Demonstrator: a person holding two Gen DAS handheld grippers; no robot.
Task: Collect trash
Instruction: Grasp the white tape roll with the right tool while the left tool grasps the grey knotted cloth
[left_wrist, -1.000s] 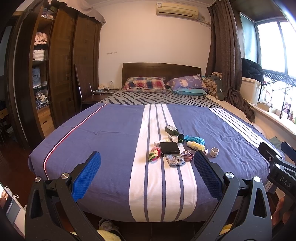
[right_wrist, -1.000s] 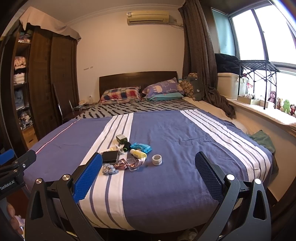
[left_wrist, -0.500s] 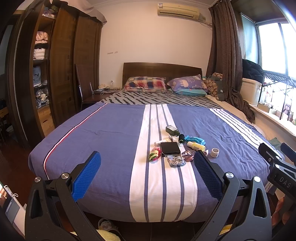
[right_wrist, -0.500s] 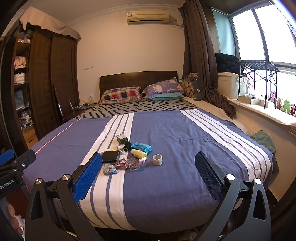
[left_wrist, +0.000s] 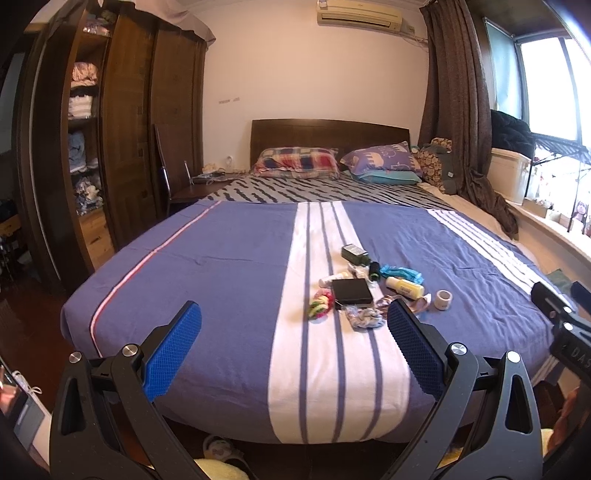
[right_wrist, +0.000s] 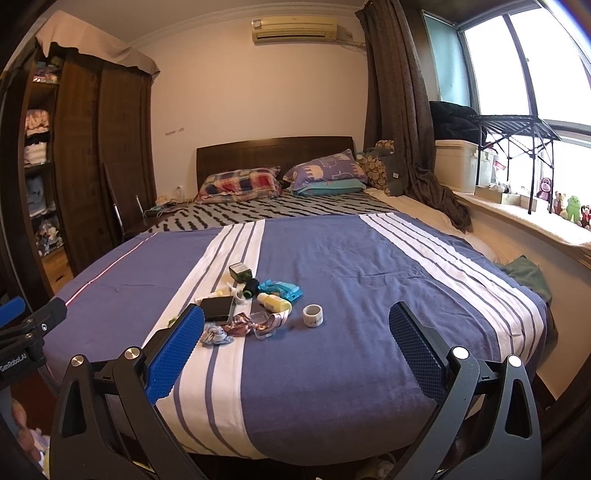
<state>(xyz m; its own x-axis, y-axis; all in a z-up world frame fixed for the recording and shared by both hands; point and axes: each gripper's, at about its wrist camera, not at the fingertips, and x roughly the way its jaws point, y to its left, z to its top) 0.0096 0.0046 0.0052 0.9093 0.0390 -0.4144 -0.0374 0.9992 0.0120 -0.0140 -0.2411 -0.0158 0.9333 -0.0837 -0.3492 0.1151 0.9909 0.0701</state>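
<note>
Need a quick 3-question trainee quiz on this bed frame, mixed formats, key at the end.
1. True or false: the left gripper is shut on the flat black rectangular box.
2. Multiple choice: the small white tape roll lies on which part of the blue-and-white striped bedspread? A) blue area B) white band C) under a pillow
3. Fill in: the right gripper is ____ and holds nothing.

Key: 1 false; 2 A; 3 open
</note>
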